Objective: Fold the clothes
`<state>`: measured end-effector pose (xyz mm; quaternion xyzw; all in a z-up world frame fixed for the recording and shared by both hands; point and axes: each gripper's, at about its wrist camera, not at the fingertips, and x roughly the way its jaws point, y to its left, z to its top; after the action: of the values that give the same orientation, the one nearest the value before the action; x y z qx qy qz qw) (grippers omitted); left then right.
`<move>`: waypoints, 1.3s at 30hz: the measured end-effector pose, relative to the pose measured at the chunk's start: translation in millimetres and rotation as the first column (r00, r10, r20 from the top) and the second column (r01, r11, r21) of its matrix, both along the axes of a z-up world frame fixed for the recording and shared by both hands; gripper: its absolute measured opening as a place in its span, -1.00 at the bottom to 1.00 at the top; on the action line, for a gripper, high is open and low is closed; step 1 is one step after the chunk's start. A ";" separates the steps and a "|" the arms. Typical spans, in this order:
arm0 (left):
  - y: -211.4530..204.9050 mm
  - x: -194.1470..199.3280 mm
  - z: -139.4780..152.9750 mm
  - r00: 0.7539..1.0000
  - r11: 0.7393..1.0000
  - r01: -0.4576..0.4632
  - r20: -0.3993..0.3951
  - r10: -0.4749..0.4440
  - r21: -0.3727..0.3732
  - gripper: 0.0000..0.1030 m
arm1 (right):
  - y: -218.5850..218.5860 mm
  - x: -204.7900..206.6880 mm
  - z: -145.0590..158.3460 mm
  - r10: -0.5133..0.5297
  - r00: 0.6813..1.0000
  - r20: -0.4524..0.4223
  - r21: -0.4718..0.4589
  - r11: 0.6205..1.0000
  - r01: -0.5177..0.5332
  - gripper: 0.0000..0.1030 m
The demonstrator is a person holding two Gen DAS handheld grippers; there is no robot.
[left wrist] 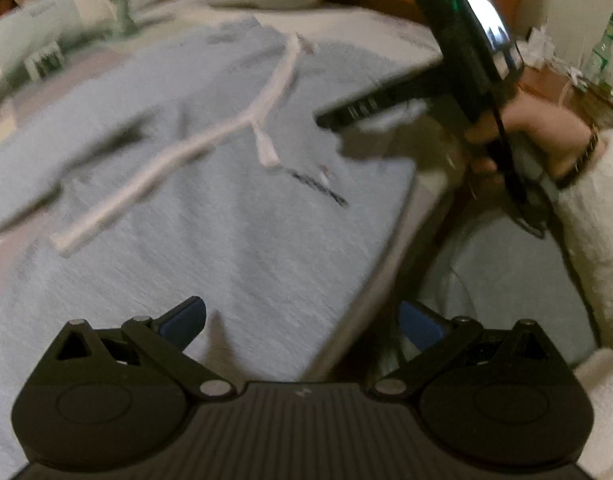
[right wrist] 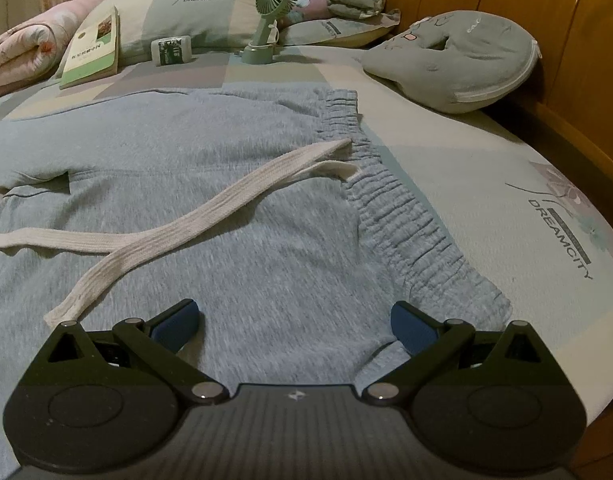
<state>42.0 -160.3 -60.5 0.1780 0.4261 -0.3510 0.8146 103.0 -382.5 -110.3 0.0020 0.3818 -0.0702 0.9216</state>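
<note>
Light blue sweatpants [right wrist: 210, 208] lie flat on the bed, elastic waistband [right wrist: 402, 216] to the right, white drawstring [right wrist: 178, 232] trailing left across the cloth. My right gripper [right wrist: 294, 328] stands open low over the near waist corner, nothing between its blue pads. In the left wrist view the same pants [left wrist: 210, 208] and drawstring [left wrist: 174, 160] appear blurred. My left gripper [left wrist: 302, 324] is open above the pants' near edge by the side of the bed. The right gripper [left wrist: 438, 80] shows there too, held in a hand above the pants' right edge.
On the bed beyond the pants stand a green desk fan [right wrist: 266, 20], a book [right wrist: 94, 48], a small box [right wrist: 172, 50], pillows and a grey plush cushion [right wrist: 458, 64]. A wooden headboard [right wrist: 506, 8] runs along the right. A green bottle [left wrist: 602, 48] stands on a side table.
</note>
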 end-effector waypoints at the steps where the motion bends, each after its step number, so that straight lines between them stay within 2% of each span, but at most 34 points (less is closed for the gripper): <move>1: 3.6 4.3 5.1 1.000 1.000 -0.022 0.021 0.022 -0.007 0.98 | 0.2 0.2 0.1 0.000 1.000 -0.001 -0.001 1.000 0.000 1.00; 3: 13.8 12.5 12.1 0.997 0.997 -0.069 0.043 0.070 -0.024 0.98 | 1.2 0.6 0.4 -0.003 1.000 -0.004 -0.003 1.000 0.003 1.00; 6: 30.5 30.0 12.7 0.980 0.982 -0.190 0.063 0.190 -0.002 0.98 | 2.7 1.0 0.8 -0.010 1.000 -0.008 -0.006 1.000 0.010 1.00; 10: 54.1 44.4 -7.2 0.937 0.934 -0.347 0.065 0.342 0.084 0.98 | 4.4 1.2 0.9 -0.017 1.000 -0.008 -0.007 1.000 0.017 1.00; 14: 74.6 44.0 -19.6 0.903 0.902 -0.428 -0.002 0.429 0.054 0.98 | 6.3 -0.2 1.9 -0.012 1.000 -0.012 -0.011 1.000 0.012 1.00; 18: 76.9 33.1 -20.4 0.914 0.912 -0.404 0.015 0.404 0.066 0.98 | 7.0 -4.4 10.7 0.016 0.999 -0.043 -0.015 1.000 -0.016 1.00; 21: 81.0 29.6 -21.6 0.922 0.920 -0.387 0.010 0.387 0.053 0.98 | 14.6 -22.5 33.9 0.055 0.998 0.013 0.019 0.998 -0.055 1.00; 25: 80.9 29.5 -22.3 0.922 0.921 -0.387 0.013 0.387 0.048 0.99 | 41.4 -30.3 48.8 0.174 0.983 0.057 0.106 0.978 -0.179 1.00; 28: 82.6 27.7 -21.8 0.920 0.919 -0.392 0.014 0.392 0.045 0.99 | 69.4 -18.2 31.8 0.245 0.970 0.006 0.100 0.965 -0.244 1.00; 31: 85.8 24.8 -19.5 0.915 0.914 -0.403 0.022 0.402 0.044 0.98 | 83.7 -13.1 8.4 0.255 0.963 -0.088 0.064 0.966 -0.250 1.00; 34: 95.8 19.2 -8.5 0.915 0.917 -0.398 0.073 0.397 0.007 0.98 | 71.5 -37.3 6.5 0.264 0.963 -0.047 0.063 0.963 -0.261 1.00; 36: 105.2 21.9 -4.3 0.903 0.907 -0.421 0.091 0.420 -0.011 0.98 | 67.3 -52.8 6.5 0.284 0.957 -0.062 0.036 0.959 -0.282 1.00; 39: 115.2 33.2 -7.9 0.873 0.876 -0.483 0.081 0.481 0.004 0.98 | 68.1 -58.6 12.5 0.273 0.957 -0.100 0.024 0.962 -0.272 1.00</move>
<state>75.2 -45.1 -68.4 0.0895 0.4293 -0.1247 0.8900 44.5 -314.4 -97.8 -0.0493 0.4255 0.0592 0.9017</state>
